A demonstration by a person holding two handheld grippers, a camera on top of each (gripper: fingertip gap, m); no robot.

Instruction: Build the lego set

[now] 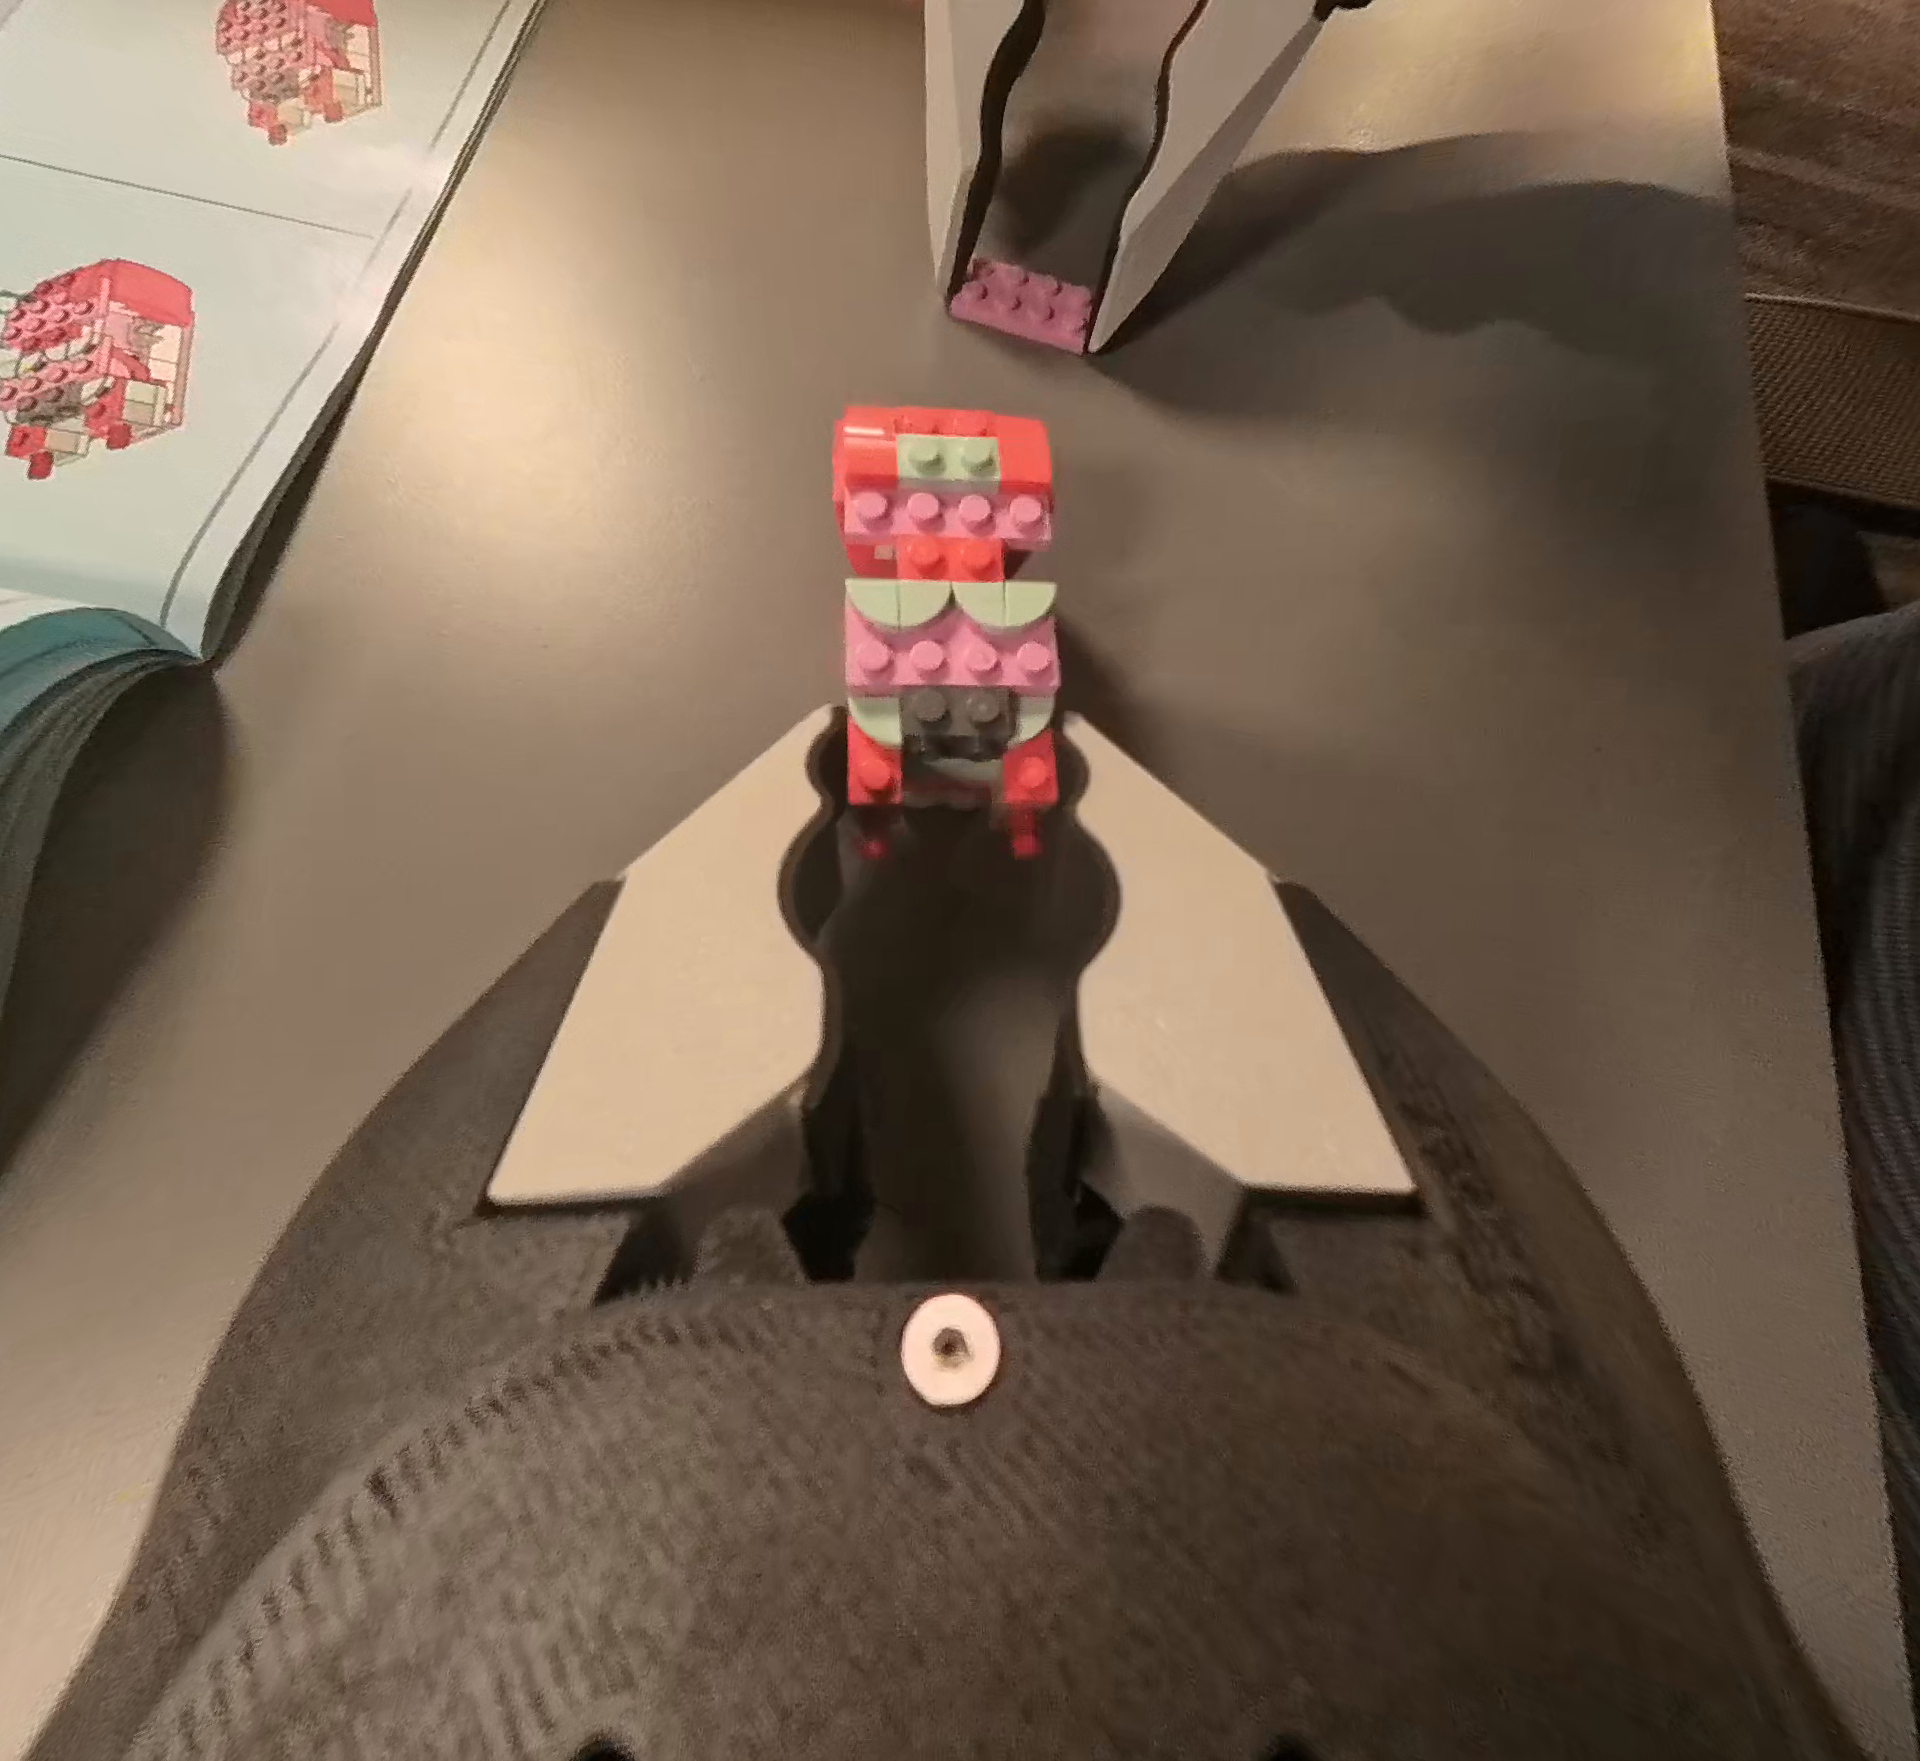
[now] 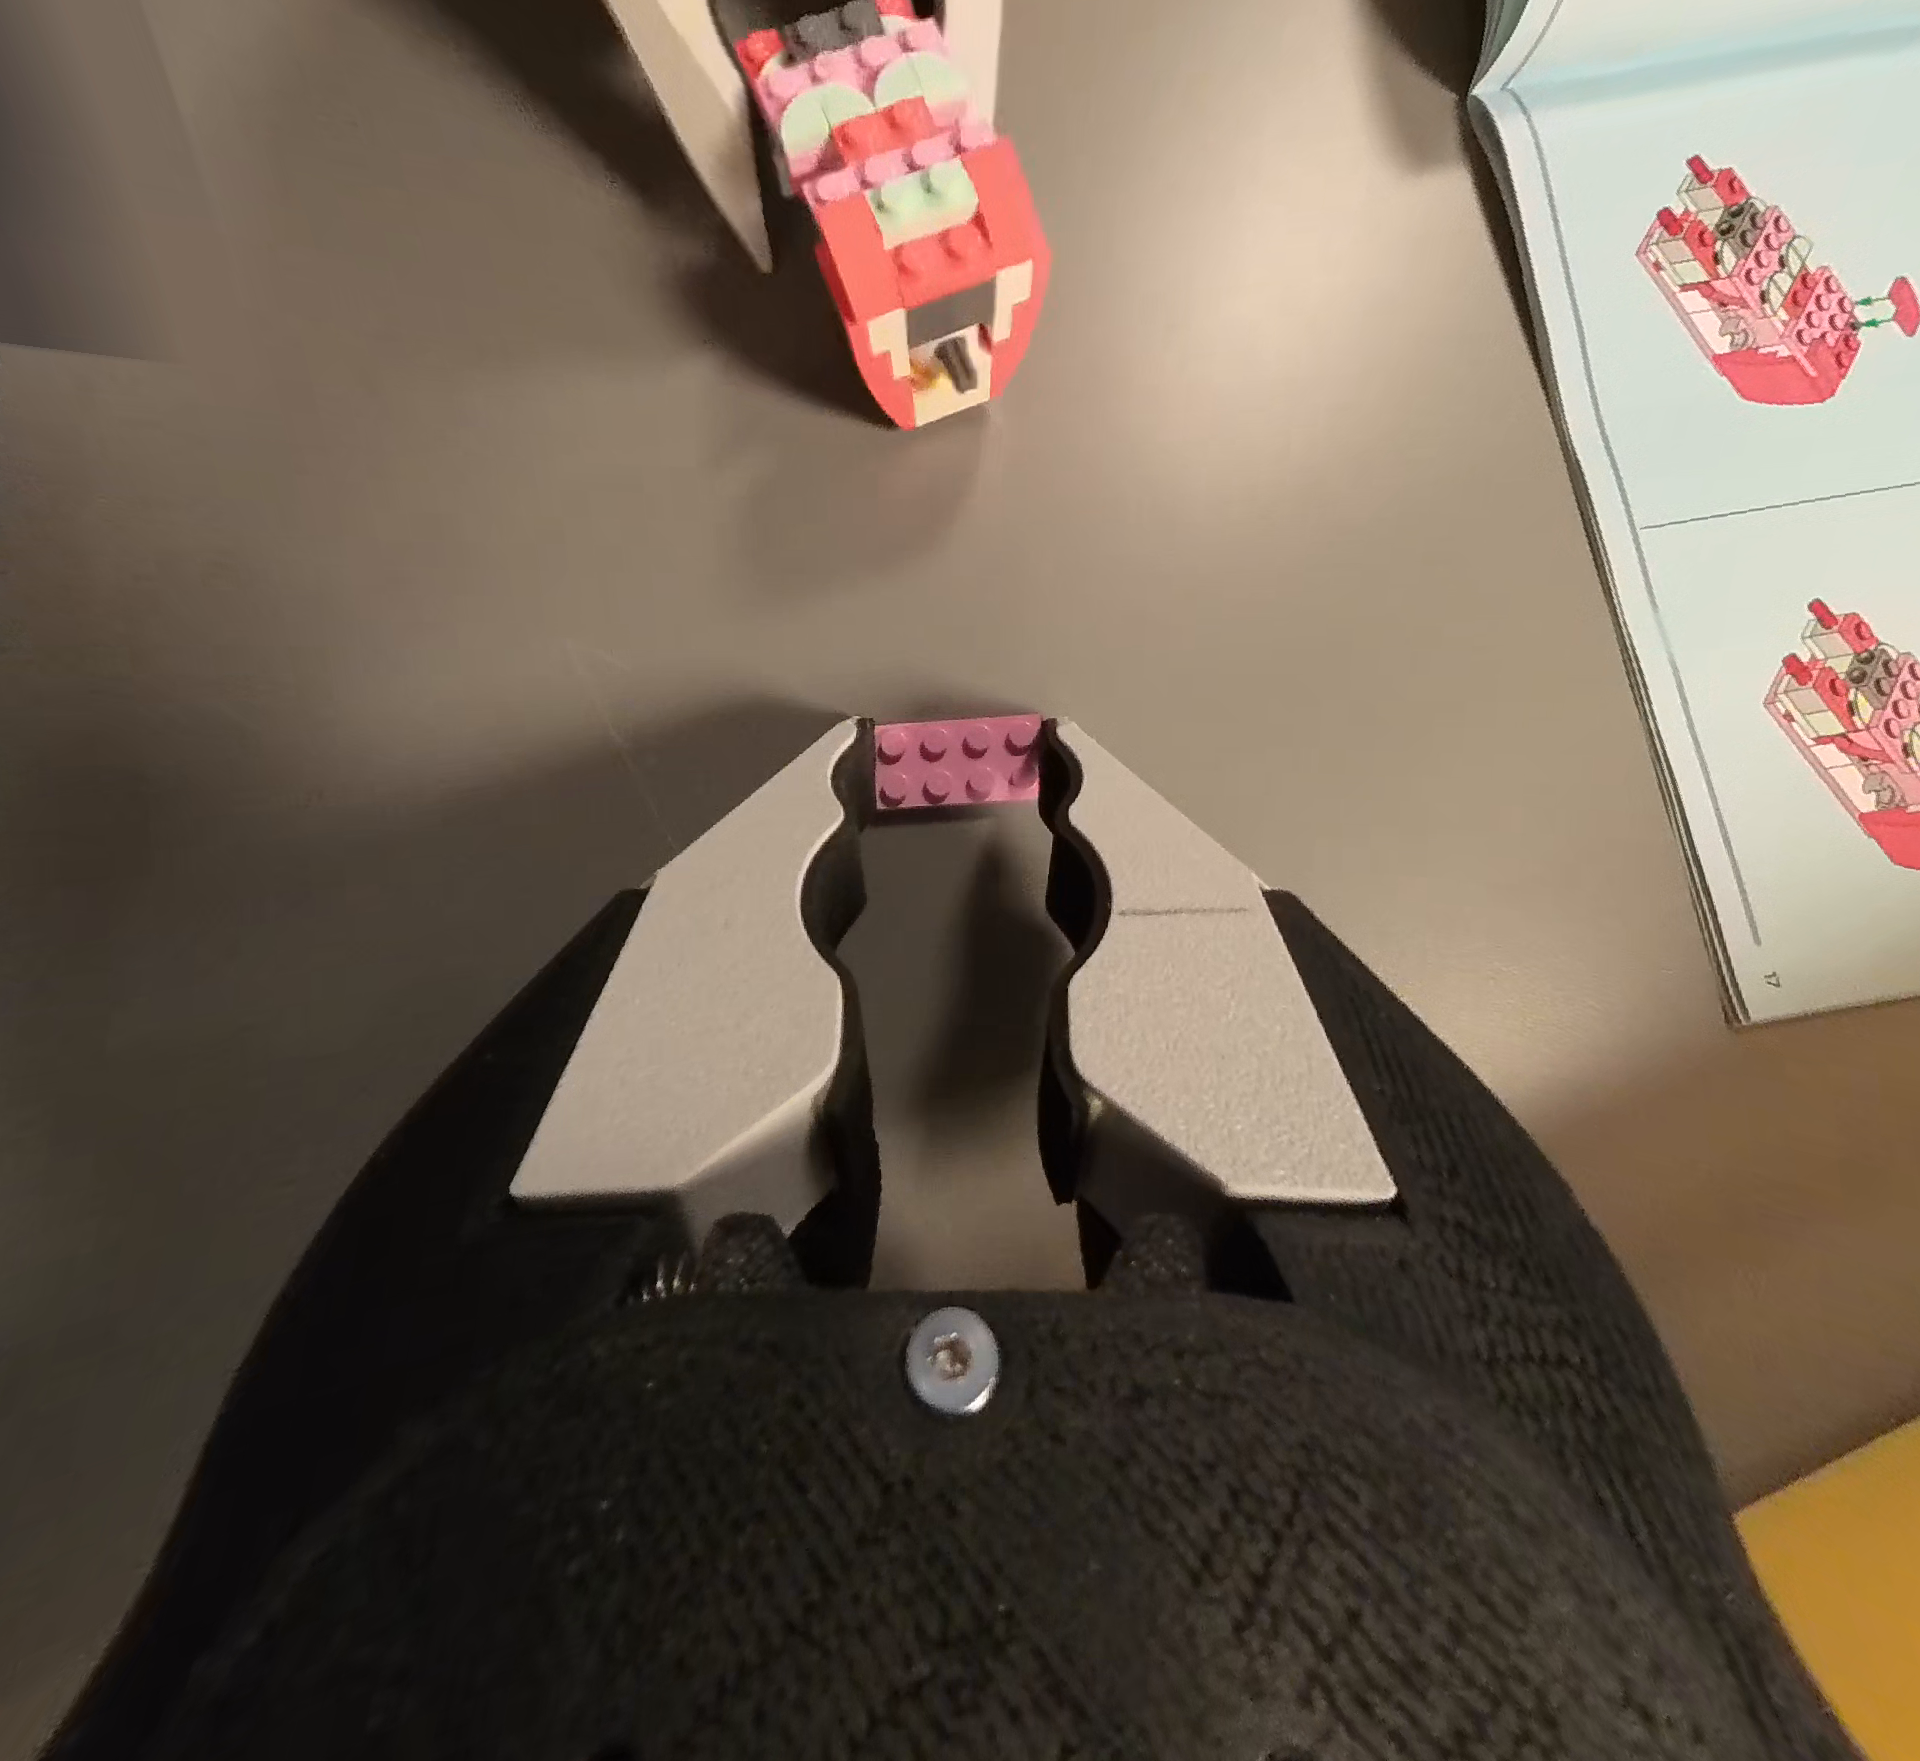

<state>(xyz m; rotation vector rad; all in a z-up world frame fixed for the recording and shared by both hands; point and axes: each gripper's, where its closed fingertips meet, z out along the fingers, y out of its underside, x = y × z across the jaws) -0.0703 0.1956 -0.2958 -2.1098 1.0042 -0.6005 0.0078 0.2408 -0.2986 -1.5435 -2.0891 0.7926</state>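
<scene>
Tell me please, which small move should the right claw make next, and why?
Probably lift the pink brick off the table and carry it toward the brick model. The right claw has the brick between its fingertips, low at the table, while the left claw grips the model's end, its studs facing up.

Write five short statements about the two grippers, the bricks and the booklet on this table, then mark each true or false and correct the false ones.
1. The right gripper grips a pink studded plate between its fingertips. True.
2. The left gripper holds a blue car. False: it holds a red, pink and pale green brick model.
3. An instruction booklet lies open on the table. True.
4. The pink plate is already fixed onto the model. False: they are apart.
5. The model has no dark pieces. False: dark grey bricks show.
</scene>
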